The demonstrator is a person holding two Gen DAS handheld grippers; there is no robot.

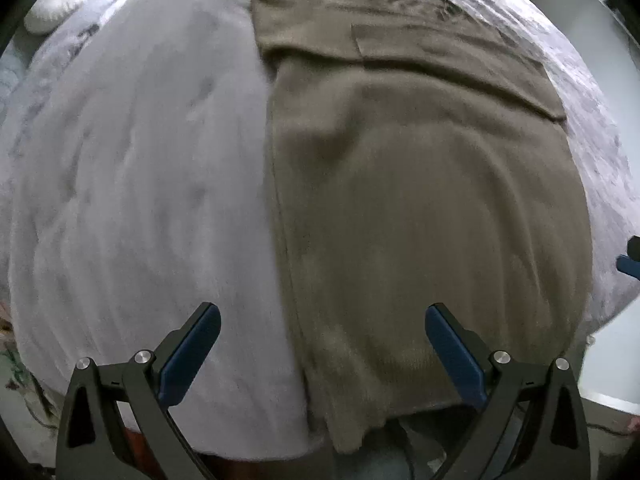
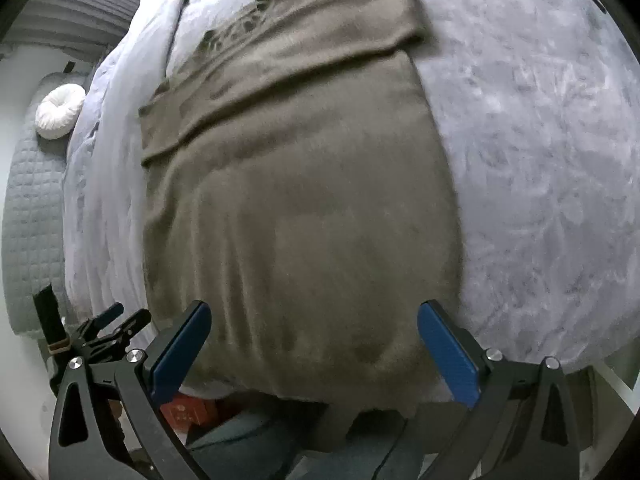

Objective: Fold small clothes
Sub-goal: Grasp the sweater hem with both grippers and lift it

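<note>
An olive-brown knitted garment (image 1: 420, 200) lies flat on a grey plush blanket (image 1: 140, 180), with its sleeves folded across the far end and its near hem hanging over the bed's front edge. It also shows in the right wrist view (image 2: 300, 220). My left gripper (image 1: 322, 316) is open and empty, hovering above the garment's near left edge. My right gripper (image 2: 314, 312) is open and empty above the garment's near hem. The left gripper also shows at the lower left of the right wrist view (image 2: 108, 324).
The grey blanket (image 2: 540, 160) covers the bed. A white round cushion (image 1: 56, 4) lies at the far left, also seen in the right wrist view (image 2: 60, 110). A quilted grey cover (image 2: 32, 220) lies left of the bed. An orange box (image 2: 188, 410) sits below the bed's front edge.
</note>
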